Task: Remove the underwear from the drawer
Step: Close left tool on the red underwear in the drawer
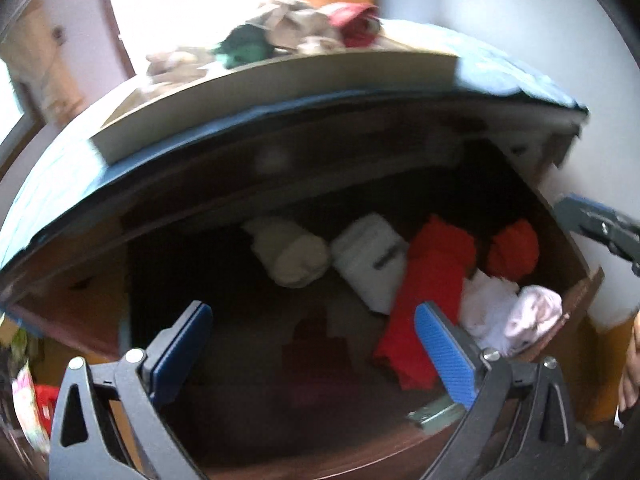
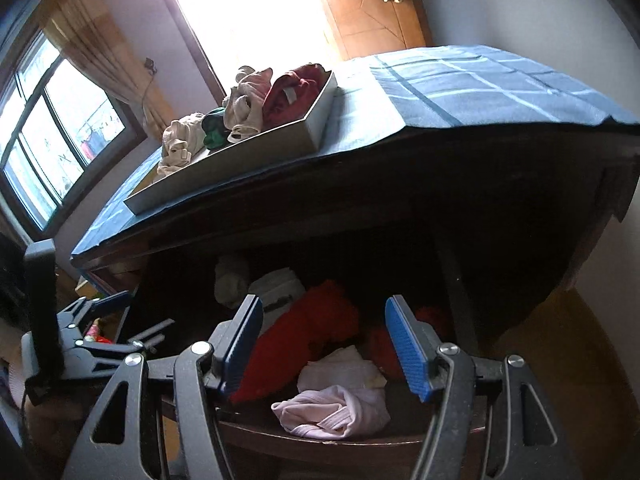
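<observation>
Grippers: left gripper and right gripper, both with jaws spread and holding nothing, above open drawer. Underwear: pink piece at drawer front, white and red behind. Tray of garments on top.

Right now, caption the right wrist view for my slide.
Open right claw poised above pink underwear at the open drawer's front edge.
</observation>
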A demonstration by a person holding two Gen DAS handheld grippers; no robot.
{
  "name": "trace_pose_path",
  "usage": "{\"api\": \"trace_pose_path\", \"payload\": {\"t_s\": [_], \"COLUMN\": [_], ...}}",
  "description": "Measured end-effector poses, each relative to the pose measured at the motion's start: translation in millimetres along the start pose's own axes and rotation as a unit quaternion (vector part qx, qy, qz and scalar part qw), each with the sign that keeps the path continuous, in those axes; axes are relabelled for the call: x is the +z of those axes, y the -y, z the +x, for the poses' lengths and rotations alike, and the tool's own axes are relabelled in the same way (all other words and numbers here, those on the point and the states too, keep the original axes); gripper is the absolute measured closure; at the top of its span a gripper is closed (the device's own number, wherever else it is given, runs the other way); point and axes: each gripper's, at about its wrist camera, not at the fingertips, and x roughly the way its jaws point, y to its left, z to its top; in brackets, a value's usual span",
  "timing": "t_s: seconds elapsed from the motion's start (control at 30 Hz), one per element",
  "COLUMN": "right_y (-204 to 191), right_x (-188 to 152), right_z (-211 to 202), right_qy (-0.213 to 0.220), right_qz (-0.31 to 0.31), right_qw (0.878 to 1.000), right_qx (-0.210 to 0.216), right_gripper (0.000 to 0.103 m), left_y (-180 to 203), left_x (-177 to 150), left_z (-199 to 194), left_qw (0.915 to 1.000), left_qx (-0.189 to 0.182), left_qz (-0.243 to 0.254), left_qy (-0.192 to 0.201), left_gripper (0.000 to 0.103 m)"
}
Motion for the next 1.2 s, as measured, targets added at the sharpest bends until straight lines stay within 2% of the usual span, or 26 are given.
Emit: {"api": "trace_pose_path", "payload": {"t_s": [0.17,0.47,0.57,0.63,0.73,0.9,1.0,1.2], "right_y": [2,19,23,26,32,37,39,46], "right_x": [0,2,3,3,5,7,7,11], "right_z": [2,1,1,3,5,7,6,2], "right_qy": [-0.001,-0.002,-0.003,-0.003,-0.004,-0.007,-0.008,-0.008], "right_qz": [-0.001,0.022,0.026,0.029,0.037,0.043,0.045,0.057], "right_qw": [1.0,1.0,1.0,0.999,0.999,0.999,0.999,0.998], "right_qx": [0.004,0.015,0.018,0.02,0.021,0.025,0.029,0.038], "right_gripper": [0.037,0.037,0.037,0.037,0.037,0.037,0.037,0.037], "left_y": [28,65,68,70,72,71,69,78], "left_x": [14,31,31,30,32,33,34,29], "left_z": [24,74,94,102,109,121,121,108], "left_qw": [0.9974,0.9844,0.9779,0.9726,0.9676,0.9615,0.9617,0.9655], "left_qx": [-0.037,-0.102,-0.112,-0.124,-0.132,-0.146,-0.153,-0.147], "left_qz": [0.047,0.069,0.053,0.048,0.039,0.027,0.02,0.057], "left_qy": [-0.041,-0.126,-0.168,-0.191,-0.211,-0.231,-0.226,-0.208], "left_gripper": [0.001,0.005,0.014,0.024,0.026,0.029,0.037,0.054]}}
